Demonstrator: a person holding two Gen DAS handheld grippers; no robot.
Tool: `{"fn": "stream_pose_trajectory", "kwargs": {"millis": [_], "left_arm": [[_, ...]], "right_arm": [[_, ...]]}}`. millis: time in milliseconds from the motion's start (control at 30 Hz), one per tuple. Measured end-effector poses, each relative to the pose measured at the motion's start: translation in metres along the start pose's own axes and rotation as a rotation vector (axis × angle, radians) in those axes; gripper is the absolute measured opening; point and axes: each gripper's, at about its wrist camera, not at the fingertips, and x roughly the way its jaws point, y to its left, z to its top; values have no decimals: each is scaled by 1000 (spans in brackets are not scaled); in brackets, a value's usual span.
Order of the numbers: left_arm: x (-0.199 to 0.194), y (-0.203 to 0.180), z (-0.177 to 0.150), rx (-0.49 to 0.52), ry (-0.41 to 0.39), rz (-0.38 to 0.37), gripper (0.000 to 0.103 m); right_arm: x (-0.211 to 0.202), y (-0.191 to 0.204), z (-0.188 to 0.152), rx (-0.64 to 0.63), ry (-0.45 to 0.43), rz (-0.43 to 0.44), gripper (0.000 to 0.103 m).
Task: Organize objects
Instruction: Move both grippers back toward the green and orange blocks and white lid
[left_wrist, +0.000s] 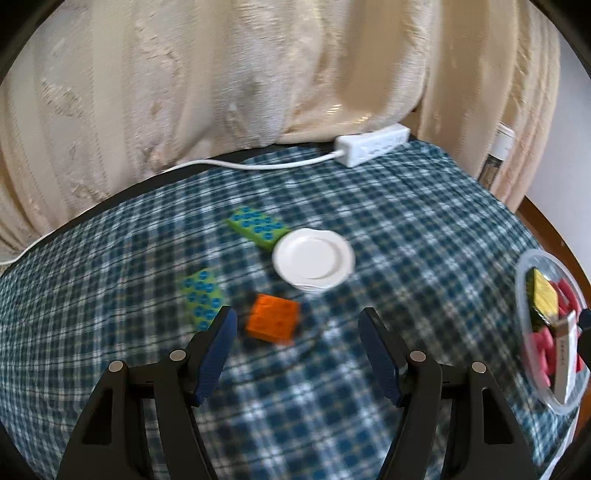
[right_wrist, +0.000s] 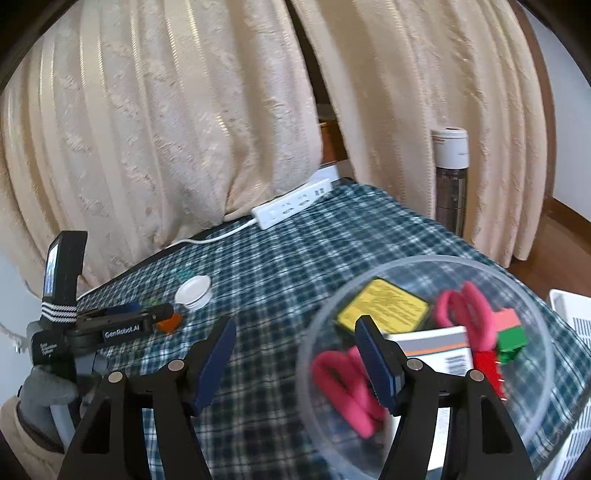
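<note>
An orange brick (left_wrist: 273, 318) lies on the checked cloth just beyond my left gripper (left_wrist: 297, 328), which stands open and empty above the cloth. Two green bricks with blue studs lie nearby, one (left_wrist: 202, 298) at the left finger, the other (left_wrist: 258, 227) farther back beside a small white plate (left_wrist: 314, 260). My right gripper (right_wrist: 295, 338) is open with nothing between its fingers; its right finger reaches over the rim of a clear plastic bowl (right_wrist: 532, 295). In the bowl lie a yellow card (right_wrist: 384, 306), pink rings (right_wrist: 469, 310), a white box and red and green bricks (right_wrist: 511, 338).
A white power strip (left_wrist: 373, 144) with its cord lies at the table's far edge under cream curtains. The bowl (left_wrist: 524, 280) sits at the right edge in the left wrist view. A white basket (right_wrist: 576, 325) stands right of the bowl. The left gripper's body (right_wrist: 122, 325) and a gloved hand show at left.
</note>
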Motion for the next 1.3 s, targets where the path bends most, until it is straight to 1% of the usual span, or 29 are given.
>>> {"fn": "stream_pose_trajectory", "kwargs": {"millis": [133, 467, 767, 833, 900, 967, 1033, 1067, 1100, 1300], "left_arm": [[6, 20, 2, -35, 9, 25, 70], [30, 63, 13, -113, 33, 106, 70], [55, 74, 7, -141, 84, 114, 68], [59, 76, 5, -144, 91, 112, 64], [63, 77, 3, -149, 101, 101, 52], [65, 79, 2, -155, 94, 88, 47], [64, 80, 2, -155, 89, 83, 40], [64, 80, 2, -154, 86, 77, 33], [64, 81, 2, -155, 85, 75, 31], [60, 82, 1, -146, 73, 71, 31]], "right_arm": [[11, 14, 1, -23, 16, 19, 75], [33, 34, 2, -54, 63, 52, 76], [57, 55, 10, -83, 100, 87, 76], [64, 58, 11, -85, 112, 96, 76], [71, 62, 11, -86, 124, 103, 76], [79, 66, 13, -84, 137, 112, 76], [85, 69, 13, -88, 146, 116, 76], [88, 72, 14, -91, 149, 117, 76], [91, 75, 14, -96, 153, 119, 76], [119, 97, 18, -138, 178, 121, 76]]}}
